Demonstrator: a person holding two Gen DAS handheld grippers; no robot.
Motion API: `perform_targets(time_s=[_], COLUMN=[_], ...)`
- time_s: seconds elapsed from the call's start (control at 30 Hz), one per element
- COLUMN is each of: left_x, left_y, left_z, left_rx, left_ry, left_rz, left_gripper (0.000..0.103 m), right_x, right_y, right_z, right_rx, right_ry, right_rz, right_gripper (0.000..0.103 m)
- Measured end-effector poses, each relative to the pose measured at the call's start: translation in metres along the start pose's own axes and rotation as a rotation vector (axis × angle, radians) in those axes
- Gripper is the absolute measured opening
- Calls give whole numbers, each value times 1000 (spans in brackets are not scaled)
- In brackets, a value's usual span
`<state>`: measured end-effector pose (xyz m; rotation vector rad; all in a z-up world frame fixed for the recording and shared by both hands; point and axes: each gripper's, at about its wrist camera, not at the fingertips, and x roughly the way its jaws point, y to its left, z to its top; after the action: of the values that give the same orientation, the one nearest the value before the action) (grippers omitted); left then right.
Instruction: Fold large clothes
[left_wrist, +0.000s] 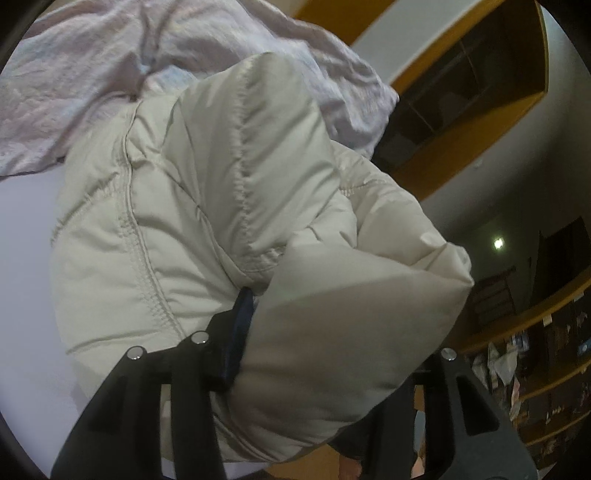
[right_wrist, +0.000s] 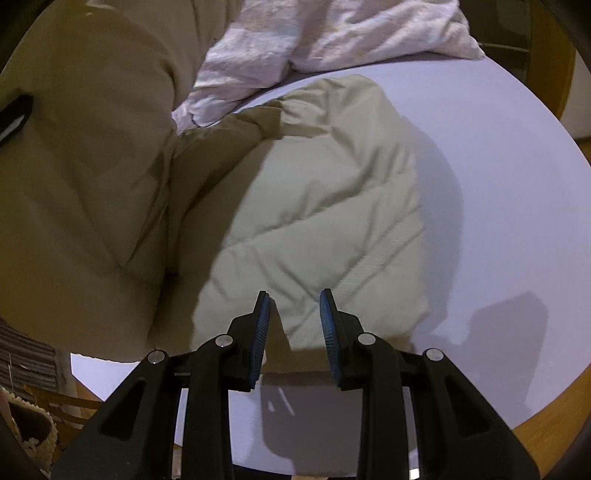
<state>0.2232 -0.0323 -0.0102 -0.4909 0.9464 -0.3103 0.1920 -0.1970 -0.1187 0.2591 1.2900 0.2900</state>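
A cream quilted puffer jacket (left_wrist: 207, 206) lies bunched on a pale lilac bed sheet (left_wrist: 26, 280). My left gripper (left_wrist: 280, 332) is shut on a thick fold of the jacket and lifts it; only its left finger pad (left_wrist: 240, 332) shows, the right one is hidden under fabric. In the right wrist view the jacket (right_wrist: 314, 206) spreads flat on the sheet (right_wrist: 498, 184), with the lifted part hanging in shadow at the left. My right gripper (right_wrist: 295, 325) is open and empty, just above the jacket's near edge.
A crumpled pink-white blanket (left_wrist: 110, 74) lies behind the jacket, also in the right wrist view (right_wrist: 332, 33). Wooden shelves (left_wrist: 461, 92) stand beyond the bed. The wooden floor (right_wrist: 554, 406) shows past the bed's near edge.
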Motion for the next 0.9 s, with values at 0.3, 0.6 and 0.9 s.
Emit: perform_targets(time_s=[0.3,0.6,0.9], left_x=[5,-29,-85], left_y=[-14,3,33], left_z=[-4,3,2], left_rx=[15,-57,-122], left_ry=[57,13,-55], left_rz=[-91,-94,-120], left_gripper=[88,93,97], right_x=[2,9,13], right_y=[-5,-10,-11], right_z=[0,-1,-2], right_rx=[-14,-15,-3], right_ry=[8,16,19], right_rz=[13,10,12], right_gripper=[30,30,30])
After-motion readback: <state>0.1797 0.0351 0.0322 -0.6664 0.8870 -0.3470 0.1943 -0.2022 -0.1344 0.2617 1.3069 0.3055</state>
